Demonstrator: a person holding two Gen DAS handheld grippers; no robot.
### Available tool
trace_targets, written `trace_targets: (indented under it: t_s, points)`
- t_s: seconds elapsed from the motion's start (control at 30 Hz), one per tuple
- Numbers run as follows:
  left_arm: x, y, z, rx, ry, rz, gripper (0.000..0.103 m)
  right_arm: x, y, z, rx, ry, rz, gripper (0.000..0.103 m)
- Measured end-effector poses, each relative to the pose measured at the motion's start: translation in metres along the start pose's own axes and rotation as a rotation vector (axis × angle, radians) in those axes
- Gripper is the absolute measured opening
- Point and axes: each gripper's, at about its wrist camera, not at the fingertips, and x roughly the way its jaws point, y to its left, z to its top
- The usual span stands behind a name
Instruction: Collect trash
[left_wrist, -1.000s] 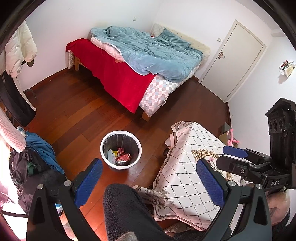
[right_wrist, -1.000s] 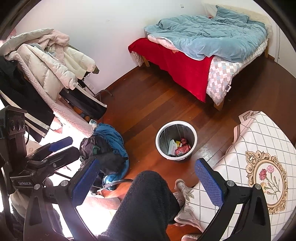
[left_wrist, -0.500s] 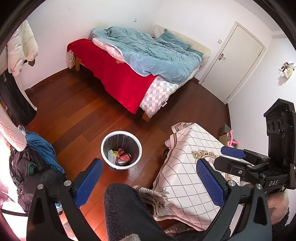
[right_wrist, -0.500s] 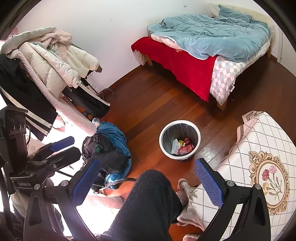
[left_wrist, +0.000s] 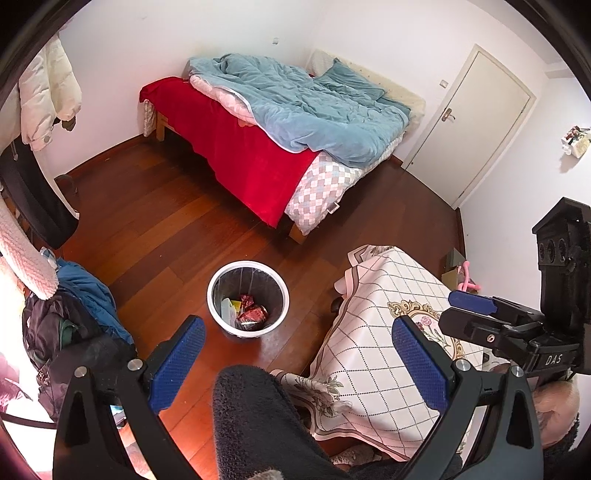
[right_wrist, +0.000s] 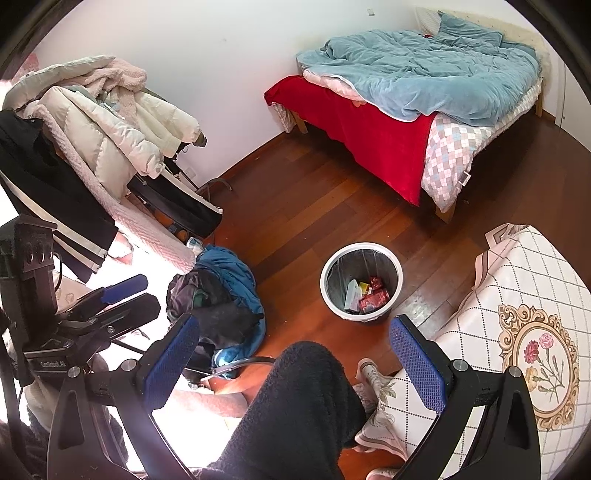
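A white-rimmed trash bin (left_wrist: 246, 266) stands on the wood floor; it also shows in the right wrist view (right_wrist: 360, 249). Inside it lie red wrappers (left_wrist: 253, 314) and a pale packet (right_wrist: 351, 294). My left gripper (left_wrist: 297, 358) is open and empty, held high above the floor, near the bin. My right gripper (right_wrist: 293, 360) is open and empty, also held high. Each gripper shows in the other's view, the right one (left_wrist: 491, 314) over the table and the left one (right_wrist: 118, 295) by the clothes. A dark-trousered leg (right_wrist: 295, 406) is between the fingers.
A table with a white patterned cloth (left_wrist: 388, 332) stands right of the bin. A bed with red and blue covers (left_wrist: 277, 122) is at the far wall. A pile of clothes (right_wrist: 218, 295) and hung coats (right_wrist: 110, 122) are left. A shut door (left_wrist: 476, 122) is far right.
Both views have shifted slightly, so the bin and bed sit a little further right in frame. Both grippers stay open and empty.
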Motion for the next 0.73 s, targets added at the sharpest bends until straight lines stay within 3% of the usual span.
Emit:
trace_targets:
  t_s: [0.73]
  points:
    - [-0.0001,0.0021,0.0001,0.005,-0.004,0.004,0.103,-0.0047,-0.0008,0.0014,-0.006,-0.011,0.006,0.103]
